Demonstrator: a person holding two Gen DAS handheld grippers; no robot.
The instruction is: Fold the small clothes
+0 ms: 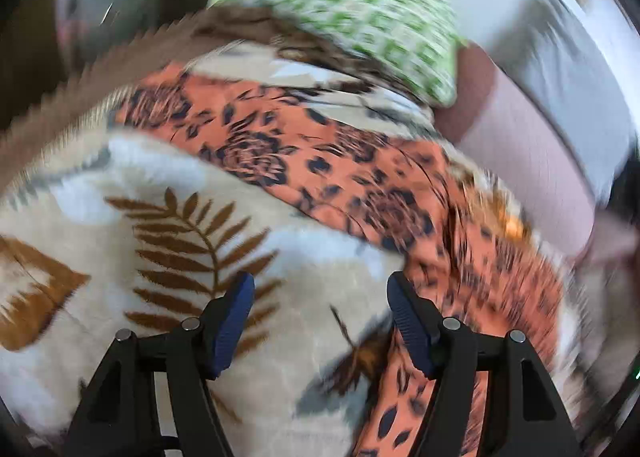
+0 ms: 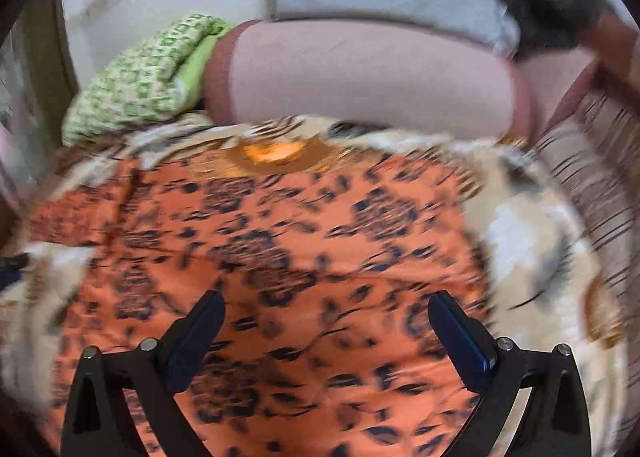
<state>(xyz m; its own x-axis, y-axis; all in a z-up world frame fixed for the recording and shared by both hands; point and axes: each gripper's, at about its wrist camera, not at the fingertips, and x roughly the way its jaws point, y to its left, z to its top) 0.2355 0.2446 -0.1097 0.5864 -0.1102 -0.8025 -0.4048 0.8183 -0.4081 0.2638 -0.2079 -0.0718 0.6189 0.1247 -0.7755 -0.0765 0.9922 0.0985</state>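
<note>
Both grippers' fingers (image 1: 240, 321) (image 2: 460, 341) spread wide above orange floral garment (image 2: 300, 257).

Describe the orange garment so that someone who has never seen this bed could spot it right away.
Start from the big cream blanket printed with brown fern leaves that covers the bed. Spread flat across it, in front of the green-and-white patterned bundle, lies the orange garment. It is the only orange cloth, scattered with dark navy roses and leaf marks, and both open grippers hover over it, left and right.

Orange garment (image 2: 304, 257) motion-blurred, cut off at btm edge; green cloth (image 1: 360, 17) blurred too.
</note>
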